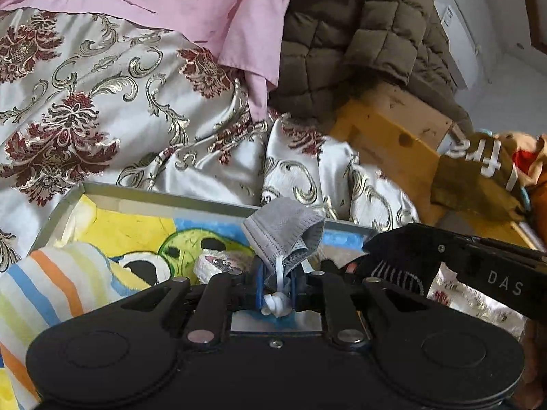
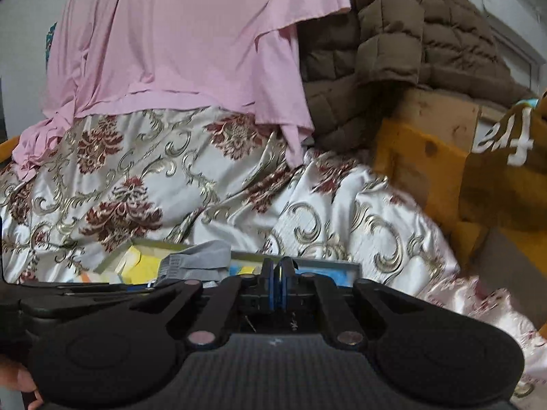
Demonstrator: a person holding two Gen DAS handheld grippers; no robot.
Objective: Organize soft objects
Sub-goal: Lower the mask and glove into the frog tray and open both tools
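My left tongs (image 1: 276, 282) pinch a grey face mask (image 1: 285, 230) by its white ear loop, the knot showing just behind the pads; the mask hangs over the tray (image 1: 164, 198) with the cartoon lining, beside a striped cloth (image 1: 51, 283). My right tongs (image 2: 276, 273) are pressed together on nothing. Judgement: the mask is very light, limp and crushable, and the thin loop could slip, so a pinch on the folded body should carry it more surely.
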